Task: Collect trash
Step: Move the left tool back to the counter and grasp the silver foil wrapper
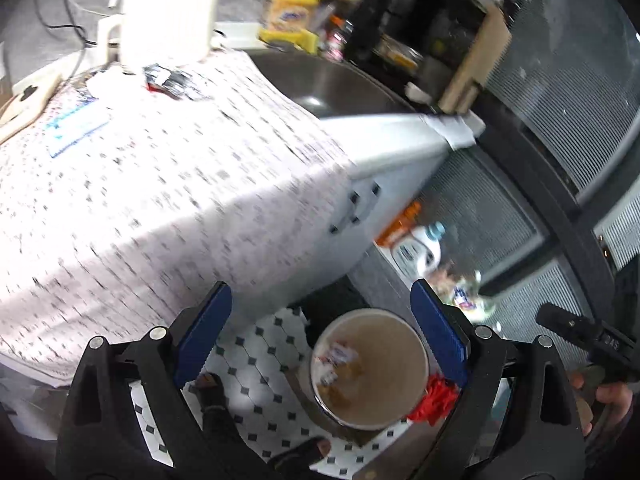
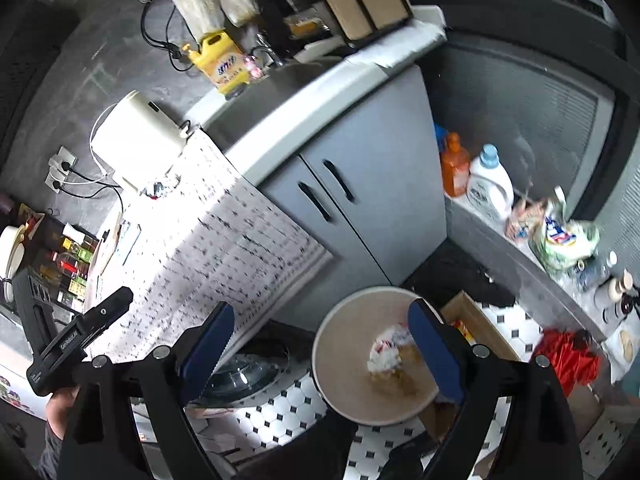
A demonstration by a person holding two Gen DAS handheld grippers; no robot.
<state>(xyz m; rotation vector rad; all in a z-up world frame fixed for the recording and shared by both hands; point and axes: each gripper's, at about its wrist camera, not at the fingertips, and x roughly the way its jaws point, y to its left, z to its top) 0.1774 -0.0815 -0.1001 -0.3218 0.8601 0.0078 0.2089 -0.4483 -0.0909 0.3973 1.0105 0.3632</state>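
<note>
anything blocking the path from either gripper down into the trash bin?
Nothing visible. Both the left gripper and right gripper hang open and empty directly above the trash bin, whose open mouth is uncovered; wrappers already lie inside.

Both views are lit by soft daylight. Heavy motion blur is seen in the left wrist view, smearing the patterned surface (image 1: 160, 184) and the yellow jug (image 1: 292, 12) at 12 o'clock. The right wrist view is sharper. Fisheye bending and dark vignetting are seen at all edges.
</note>
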